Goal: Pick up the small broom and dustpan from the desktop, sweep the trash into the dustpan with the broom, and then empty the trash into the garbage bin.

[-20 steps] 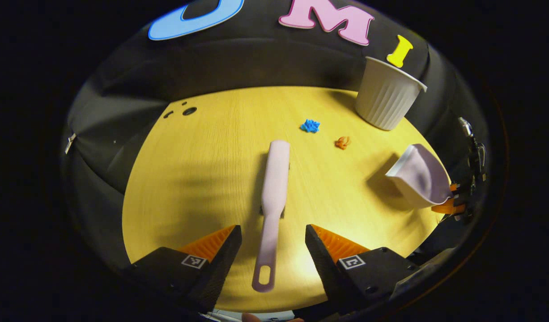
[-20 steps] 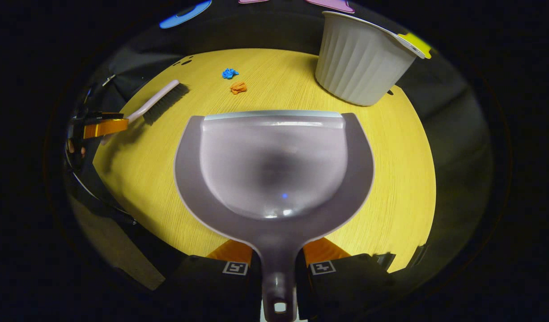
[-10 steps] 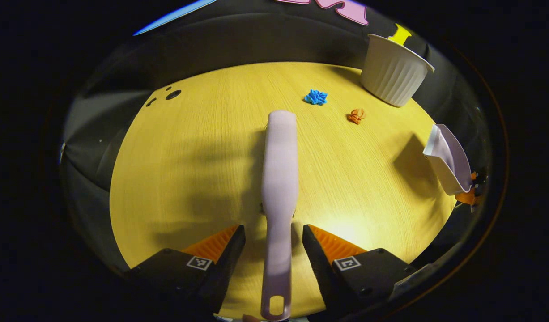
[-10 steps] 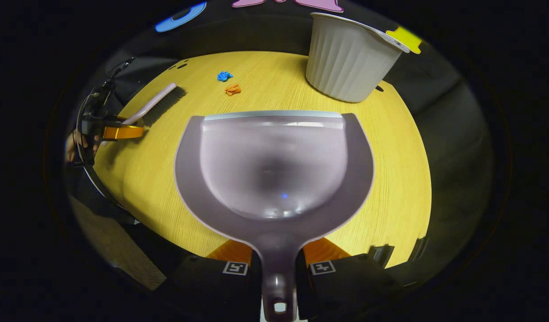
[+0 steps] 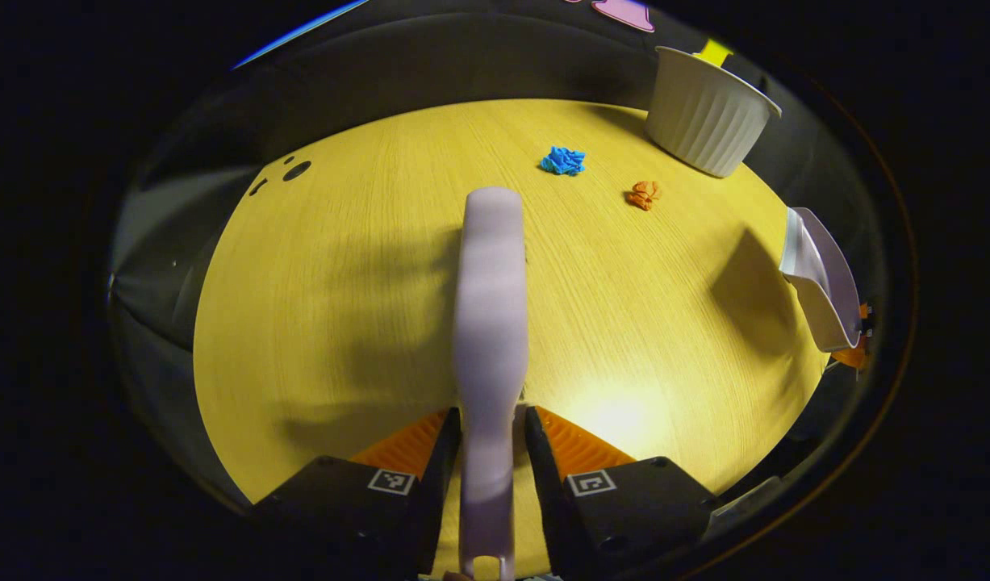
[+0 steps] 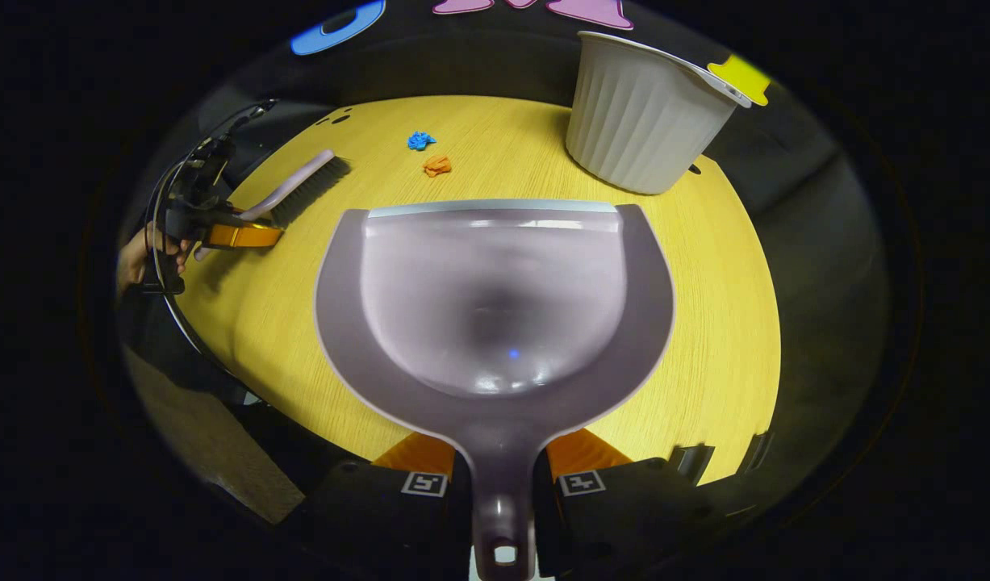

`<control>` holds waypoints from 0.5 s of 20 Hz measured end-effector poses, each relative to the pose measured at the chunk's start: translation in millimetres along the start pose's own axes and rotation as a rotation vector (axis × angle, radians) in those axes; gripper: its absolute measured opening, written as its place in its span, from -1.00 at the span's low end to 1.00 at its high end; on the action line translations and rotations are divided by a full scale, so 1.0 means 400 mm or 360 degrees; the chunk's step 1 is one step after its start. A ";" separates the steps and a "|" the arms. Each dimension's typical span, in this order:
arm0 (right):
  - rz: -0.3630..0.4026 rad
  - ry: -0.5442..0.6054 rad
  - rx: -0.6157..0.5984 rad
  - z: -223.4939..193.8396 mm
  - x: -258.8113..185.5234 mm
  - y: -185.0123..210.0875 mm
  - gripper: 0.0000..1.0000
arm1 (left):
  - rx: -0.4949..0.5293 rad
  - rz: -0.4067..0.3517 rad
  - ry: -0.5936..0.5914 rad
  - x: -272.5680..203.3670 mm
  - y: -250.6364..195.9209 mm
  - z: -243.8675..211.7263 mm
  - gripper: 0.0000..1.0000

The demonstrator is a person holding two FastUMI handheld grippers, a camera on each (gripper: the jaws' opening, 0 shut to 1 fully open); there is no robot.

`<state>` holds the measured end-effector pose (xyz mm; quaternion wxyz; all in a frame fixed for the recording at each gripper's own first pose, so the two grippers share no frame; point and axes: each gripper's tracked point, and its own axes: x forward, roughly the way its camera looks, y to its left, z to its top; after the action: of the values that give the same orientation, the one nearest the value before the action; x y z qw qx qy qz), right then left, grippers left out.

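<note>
Left gripper (image 5: pixel 488 440) pinches the broom (image 5: pixel 489 323) handle; right gripper (image 6: pixel 501 464) clamps the dustpan (image 6: pixel 495 298) handle.

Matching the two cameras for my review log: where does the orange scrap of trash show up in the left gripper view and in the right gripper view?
Left gripper view: the orange scrap lies upper right of centre on the desktop, right of the blue scrap.
Right gripper view: it lies upper left of centre, beyond the dustpan rim.
Shared landmark: the white ribbed garbage bin, to the scrap's right in both.
</note>
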<state>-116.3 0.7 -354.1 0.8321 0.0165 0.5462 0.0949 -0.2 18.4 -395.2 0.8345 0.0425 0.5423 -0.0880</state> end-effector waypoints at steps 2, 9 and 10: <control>0.0005 0.0004 -0.0012 0.000 -0.002 0.005 -0.29 | 0.0012 0.0008 -0.0011 0.007 -0.002 0.003 0.01; 0.0049 0.0060 -0.0097 0.019 -0.008 0.028 -0.30 | 0.0124 0.0102 -0.0147 -0.016 0.038 0.084 -0.42; 0.0058 0.0076 -0.0114 0.025 -0.011 0.031 -0.29 | 0.0139 0.0107 -0.0189 -0.020 0.041 0.116 -0.36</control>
<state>-110.5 12.8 -344.6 0.8170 -0.0055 0.5617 0.1300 41.3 27.5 -369.5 0.8651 0.0916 0.4856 -0.0859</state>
